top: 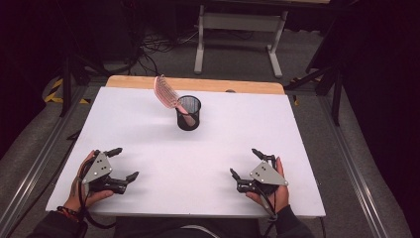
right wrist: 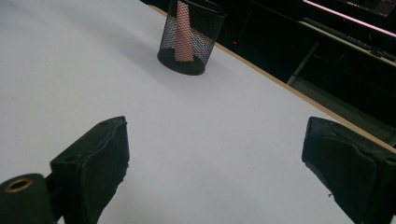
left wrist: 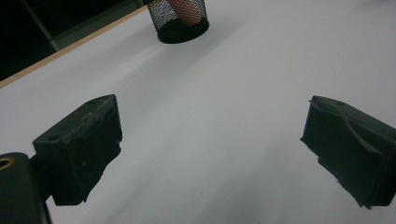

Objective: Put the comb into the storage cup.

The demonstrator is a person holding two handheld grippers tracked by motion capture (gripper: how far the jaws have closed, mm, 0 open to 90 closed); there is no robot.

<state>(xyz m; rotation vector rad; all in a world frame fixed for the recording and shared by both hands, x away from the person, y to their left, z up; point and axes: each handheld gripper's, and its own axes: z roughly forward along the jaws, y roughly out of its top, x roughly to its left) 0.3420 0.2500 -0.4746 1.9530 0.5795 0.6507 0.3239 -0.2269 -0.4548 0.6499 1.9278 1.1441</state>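
A black mesh cup (top: 188, 113) stands upright near the far middle of the white table (top: 148, 129). A pink hairbrush (top: 167, 94) rests in it, handle down, its bristled head leaning out to the left. The cup (left wrist: 180, 21) sits far ahead of my left gripper (left wrist: 212, 140), whose jaws stand wide apart with nothing between them. My right gripper (right wrist: 215, 163) is open too, and the cup (right wrist: 189, 39) with the pink handle lies well beyond it. In the high view the left gripper (top: 124, 163) rests near the front left and the right gripper (top: 245, 162) near the front right.
A wooden strip (top: 198, 84) runs along the table's far edge. Beyond it stand a white desk frame (top: 237, 34), cables and dark stands on the grey floor. Metal rails (top: 34, 168) flank the table on both sides.
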